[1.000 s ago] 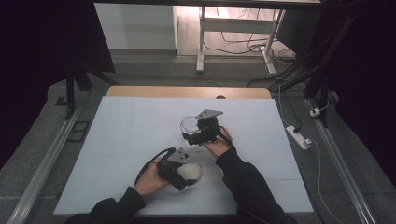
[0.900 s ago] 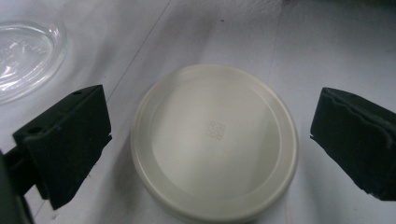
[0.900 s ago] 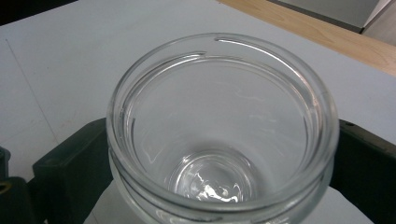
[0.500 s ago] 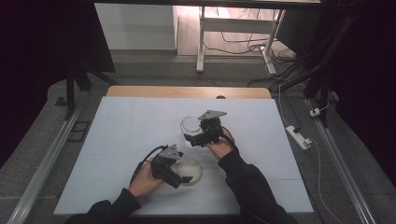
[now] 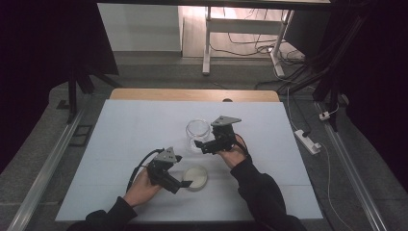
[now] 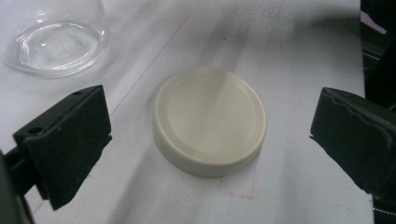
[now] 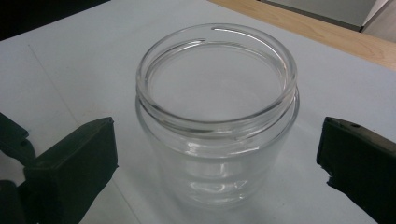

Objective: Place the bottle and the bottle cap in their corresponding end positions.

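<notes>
Cream lid [image 6: 210, 120] lies flat on the white table [image 5: 120, 139], between the spread jaws of the left gripper [image 6: 210, 140], untouched. At its 12 o'clock stands the open glass jar [image 7: 217, 116], framed by the right gripper [image 7: 217, 158], jaws wide apart.

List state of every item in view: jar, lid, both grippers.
jar: upright on the table, open, empty, lid off
lid: flat on the table, off the jar, top side up
left gripper: open, jaws either side of the lid, not touching it
right gripper: open, jaws either side of the jar, not touching it
</notes>
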Demonstrator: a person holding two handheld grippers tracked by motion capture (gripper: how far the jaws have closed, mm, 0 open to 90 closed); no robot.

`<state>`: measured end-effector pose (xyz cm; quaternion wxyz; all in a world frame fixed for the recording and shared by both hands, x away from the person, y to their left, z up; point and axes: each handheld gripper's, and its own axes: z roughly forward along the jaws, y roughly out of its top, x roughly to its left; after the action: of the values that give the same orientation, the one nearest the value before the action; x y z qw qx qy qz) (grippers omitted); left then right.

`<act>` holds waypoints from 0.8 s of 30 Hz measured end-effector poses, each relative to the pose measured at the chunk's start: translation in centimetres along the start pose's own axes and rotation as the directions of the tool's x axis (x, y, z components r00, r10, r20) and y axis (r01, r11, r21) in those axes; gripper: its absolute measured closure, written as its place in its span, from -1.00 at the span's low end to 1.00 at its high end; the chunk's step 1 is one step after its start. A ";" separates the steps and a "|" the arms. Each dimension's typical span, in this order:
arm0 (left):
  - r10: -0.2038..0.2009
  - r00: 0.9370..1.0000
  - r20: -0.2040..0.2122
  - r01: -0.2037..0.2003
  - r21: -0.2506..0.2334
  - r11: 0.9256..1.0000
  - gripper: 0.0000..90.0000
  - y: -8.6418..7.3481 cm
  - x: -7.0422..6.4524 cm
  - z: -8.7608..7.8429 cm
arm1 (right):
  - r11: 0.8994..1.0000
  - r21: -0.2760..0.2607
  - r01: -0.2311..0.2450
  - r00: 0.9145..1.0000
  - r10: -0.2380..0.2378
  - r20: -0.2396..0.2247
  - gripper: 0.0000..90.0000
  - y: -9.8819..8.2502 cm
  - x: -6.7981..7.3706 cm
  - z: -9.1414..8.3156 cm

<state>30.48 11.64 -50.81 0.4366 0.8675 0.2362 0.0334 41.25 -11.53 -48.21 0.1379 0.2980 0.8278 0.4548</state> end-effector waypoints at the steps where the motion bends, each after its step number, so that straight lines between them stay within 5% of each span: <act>1: -0.004 1.000 0.001 0.004 -0.002 1.000 -1.00 0.0 0.0 -0.1 | 1.000 -0.001 -0.002 1.000 0.002 -0.002 -1.00 0.0 0.1 -0.1; 15: -0.033 0.999 0.018 0.033 -0.019 0.999 -1.00 -0.9 -0.2 -2.1 | 1.000 0.009 0.027 0.999 -0.027 -0.016 -1.00 -0.9 1.7 -2.0; 24: -0.058 0.998 -0.019 0.057 -0.034 0.998 -1.00 -2.1 -0.2 -4.2 | 1.000 0.002 0.014 0.998 -0.014 -0.058 -1.00 -1.1 2.6 -3.2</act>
<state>28.44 15.75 -49.77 0.4495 0.8524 0.2648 0.0333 37.20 -12.55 -47.30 0.1167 0.2789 0.8342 0.4612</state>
